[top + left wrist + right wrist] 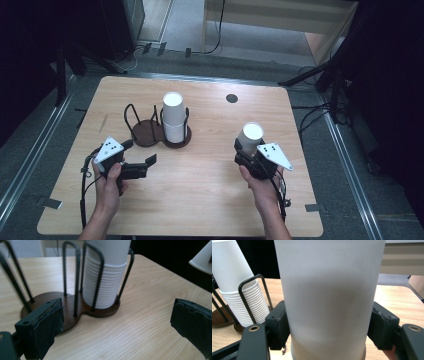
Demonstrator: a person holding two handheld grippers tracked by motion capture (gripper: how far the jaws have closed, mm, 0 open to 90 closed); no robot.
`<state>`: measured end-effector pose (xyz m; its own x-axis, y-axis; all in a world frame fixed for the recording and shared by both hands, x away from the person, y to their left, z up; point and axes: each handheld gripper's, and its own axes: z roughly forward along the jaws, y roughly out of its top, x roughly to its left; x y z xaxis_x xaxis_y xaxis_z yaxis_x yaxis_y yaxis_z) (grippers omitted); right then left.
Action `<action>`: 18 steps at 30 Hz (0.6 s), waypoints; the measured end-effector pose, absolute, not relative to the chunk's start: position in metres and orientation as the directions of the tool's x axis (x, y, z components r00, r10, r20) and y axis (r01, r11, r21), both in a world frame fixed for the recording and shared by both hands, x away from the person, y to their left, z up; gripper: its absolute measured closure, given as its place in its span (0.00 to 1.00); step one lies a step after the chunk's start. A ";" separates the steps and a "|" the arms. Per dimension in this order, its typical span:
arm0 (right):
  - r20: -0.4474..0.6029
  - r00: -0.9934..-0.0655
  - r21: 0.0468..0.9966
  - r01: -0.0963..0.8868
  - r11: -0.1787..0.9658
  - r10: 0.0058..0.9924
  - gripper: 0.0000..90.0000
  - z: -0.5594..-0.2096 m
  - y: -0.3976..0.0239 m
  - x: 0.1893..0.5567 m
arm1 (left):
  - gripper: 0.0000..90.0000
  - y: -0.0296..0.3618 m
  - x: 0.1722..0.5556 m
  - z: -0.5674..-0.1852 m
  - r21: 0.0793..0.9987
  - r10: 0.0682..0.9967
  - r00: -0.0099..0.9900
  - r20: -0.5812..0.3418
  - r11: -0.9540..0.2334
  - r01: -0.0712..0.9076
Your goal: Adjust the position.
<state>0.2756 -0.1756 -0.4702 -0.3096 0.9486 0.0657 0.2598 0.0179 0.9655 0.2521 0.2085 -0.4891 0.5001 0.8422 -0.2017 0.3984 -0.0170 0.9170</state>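
Nearest item: your two hands at the bottom of the high view, each gripping a tool. Table [200, 200]: pale wood, spanning the middle of the frame, bare along the lower edge. Cup holder [150, 134]: dark double base with wire hoops, upper centre-left; its right bay carries the cup stack [173, 117], upside down and nested, the hoops presumably keeping it upright; its left bay is empty. Right gripper [248, 150]: centre-right, jaws clenched on a single white paper cup [250, 137], pressing either side of the wall in the right gripper view, the cup held off the table and well apart from the holder. Left gripper [137, 170]: lower left, jaws released and wide, grasping nothing, pointing toward the holder, likely ready to steady it. Small dark disc [231, 98]: upper centre, purpose unclear.
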 end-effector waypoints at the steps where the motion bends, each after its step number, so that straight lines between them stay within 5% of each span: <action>1: 0.068 -0.314 0.965 0.262 0.017 0.947 0.32 -0.472 -0.175 0.275 | 0.00 0.207 0.253 -0.488 0.918 0.839 0.506 -0.198 -0.022 0.396; 18: -0.033 -0.372 0.965 0.230 0.127 0.928 0.33 -0.490 -0.156 0.261 | 0.00 0.157 0.256 -0.479 0.915 0.712 0.664 -0.226 -0.078 0.396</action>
<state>0.2611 -0.1561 -0.4896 -0.3723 0.9275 -0.0331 0.2300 0.1268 0.9649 0.2555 0.1565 -0.4789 0.6643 0.7124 -0.2263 0.3959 -0.0785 0.9150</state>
